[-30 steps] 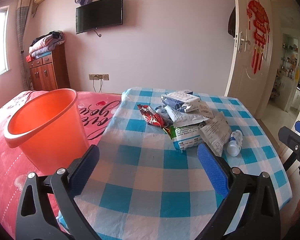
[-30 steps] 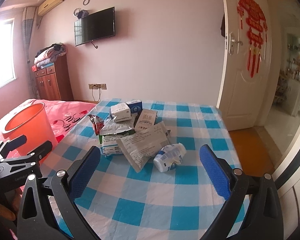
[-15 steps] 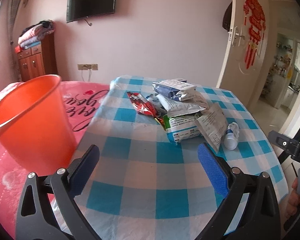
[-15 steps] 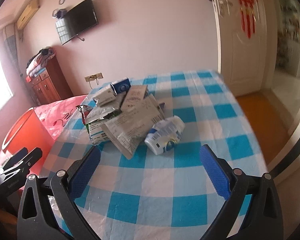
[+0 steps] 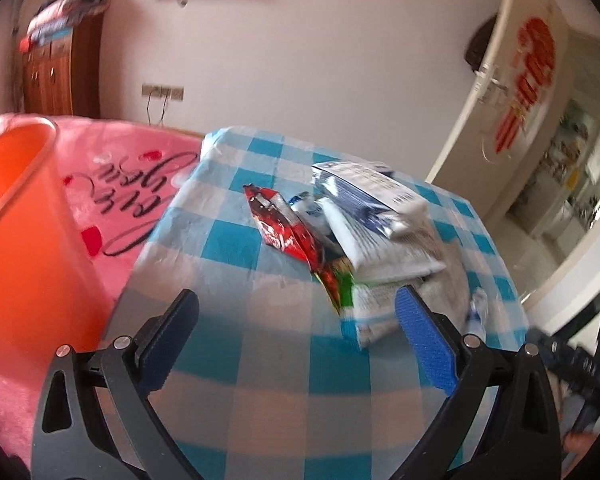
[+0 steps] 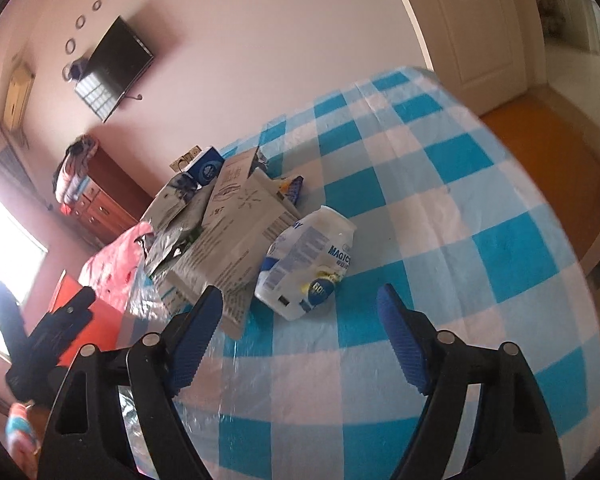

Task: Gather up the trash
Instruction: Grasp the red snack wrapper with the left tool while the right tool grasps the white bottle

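A pile of trash lies on a blue-and-white checked table (image 5: 268, 352): a red snack wrapper (image 5: 282, 228), white and blue packets (image 5: 368, 200) and a green-edged packet (image 5: 364, 308). In the right wrist view the pile (image 6: 228, 216) has a crushed white bottle (image 6: 308, 260) at its near side. An orange bucket (image 5: 24, 216) stands left of the table. My left gripper (image 5: 296, 324) is open and empty above the table, short of the pile. My right gripper (image 6: 300, 312) is open and empty, just in front of the bottle.
A pink bedspread (image 5: 120, 184) lies beside the table behind the bucket. A wooden dresser (image 5: 60, 68) stands at the back wall. An open white door (image 6: 480, 28) and an orange floor (image 6: 548, 136) are to the right. The left gripper also shows in the right wrist view (image 6: 48, 332).
Both grippers have moved closer to the pile and tilted. The right gripper has come up to the white bottle. Both stay open and empty.
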Demonstrator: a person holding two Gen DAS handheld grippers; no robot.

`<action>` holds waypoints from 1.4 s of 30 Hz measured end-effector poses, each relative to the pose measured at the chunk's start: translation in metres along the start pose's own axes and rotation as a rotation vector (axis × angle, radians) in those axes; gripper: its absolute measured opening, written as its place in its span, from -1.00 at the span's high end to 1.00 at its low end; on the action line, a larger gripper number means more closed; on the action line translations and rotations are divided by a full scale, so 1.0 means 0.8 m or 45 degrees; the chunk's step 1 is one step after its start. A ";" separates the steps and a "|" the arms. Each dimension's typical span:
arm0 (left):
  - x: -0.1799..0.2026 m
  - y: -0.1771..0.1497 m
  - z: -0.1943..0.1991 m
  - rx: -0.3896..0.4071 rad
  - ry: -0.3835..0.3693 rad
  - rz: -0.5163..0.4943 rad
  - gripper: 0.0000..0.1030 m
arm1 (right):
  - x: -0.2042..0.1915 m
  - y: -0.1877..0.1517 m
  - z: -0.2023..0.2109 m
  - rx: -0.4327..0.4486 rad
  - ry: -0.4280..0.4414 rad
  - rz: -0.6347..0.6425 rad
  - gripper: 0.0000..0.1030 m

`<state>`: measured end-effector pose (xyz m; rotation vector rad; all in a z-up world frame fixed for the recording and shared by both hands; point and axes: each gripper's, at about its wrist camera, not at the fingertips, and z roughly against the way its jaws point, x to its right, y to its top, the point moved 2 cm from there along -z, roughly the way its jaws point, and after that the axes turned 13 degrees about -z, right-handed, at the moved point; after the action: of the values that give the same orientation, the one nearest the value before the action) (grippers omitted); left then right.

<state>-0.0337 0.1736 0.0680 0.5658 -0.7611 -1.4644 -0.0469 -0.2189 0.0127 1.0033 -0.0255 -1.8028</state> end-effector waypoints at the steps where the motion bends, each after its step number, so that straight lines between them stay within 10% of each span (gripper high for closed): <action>1: -0.004 0.004 -0.008 -0.003 -0.008 0.019 -0.91 | 0.003 0.004 -0.005 -0.011 0.018 -0.023 -0.54; 17: -0.045 0.046 -0.118 -0.090 -0.037 0.189 -0.39 | 0.008 0.027 -0.075 -0.146 0.042 -0.149 -0.31; 35: -0.043 0.041 -0.147 -0.135 -0.060 0.221 0.21 | -0.022 0.021 -0.102 -0.089 -0.034 0.051 -0.60; 42: -0.047 0.027 -0.116 -0.096 -0.091 0.240 0.22 | -0.026 0.014 -0.100 -0.070 -0.037 0.128 -0.19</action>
<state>0.0516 0.2016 0.0192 0.3749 -0.7900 -1.3380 0.0155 -0.1750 -0.0213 0.9211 -0.0436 -1.7171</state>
